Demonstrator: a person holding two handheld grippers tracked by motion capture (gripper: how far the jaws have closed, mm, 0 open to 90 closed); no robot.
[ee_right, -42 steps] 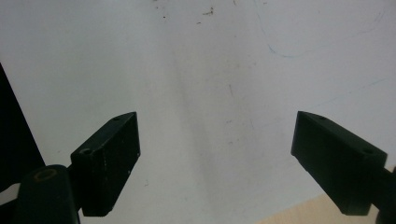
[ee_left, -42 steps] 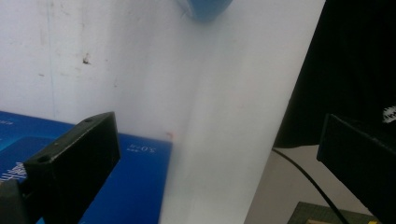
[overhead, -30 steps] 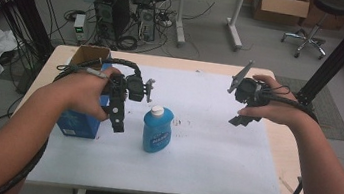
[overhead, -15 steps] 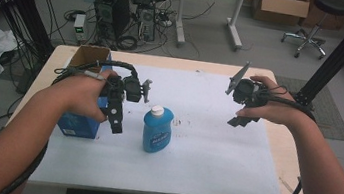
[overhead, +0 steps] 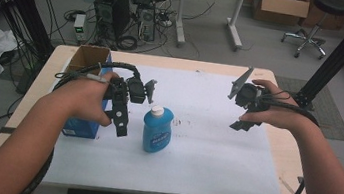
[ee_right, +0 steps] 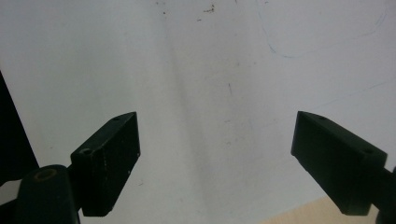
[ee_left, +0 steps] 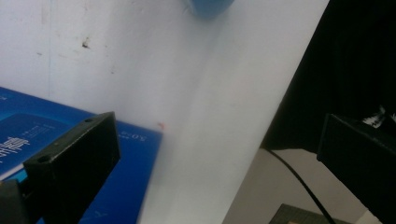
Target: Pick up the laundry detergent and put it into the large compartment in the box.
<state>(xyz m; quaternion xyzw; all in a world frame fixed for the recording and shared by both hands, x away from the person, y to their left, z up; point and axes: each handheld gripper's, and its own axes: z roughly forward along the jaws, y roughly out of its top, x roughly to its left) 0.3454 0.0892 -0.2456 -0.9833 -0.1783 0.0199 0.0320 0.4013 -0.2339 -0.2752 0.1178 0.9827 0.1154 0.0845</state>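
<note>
The blue bottle (overhead: 157, 129) with a white cap stands up on the white sheet (overhead: 213, 148), near the middle of the table (overhead: 293, 158). The left gripper (overhead: 121, 120) is just beside the bottle, held above a blue box (overhead: 80, 128). Its jaws are wide apart and hold nothing. The right gripper (overhead: 244, 124) is far off to the other side, also wide and holding nothing.

Bottle (overhead: 157, 129) stands upright on the sheet (overhead: 213, 148) that covers most of the worktop (overhead: 283, 157), left of middle. Just left of it hang the left tongs (overhead: 121, 120), apart from it, over the box (overhead: 78, 126) lying at the sheet's left edge. Behind that box, an open carton (overhead: 86, 59) sits at the worktop's far left corner. The right tongs (overhead: 245, 119) hover well right of the bottle.
</note>
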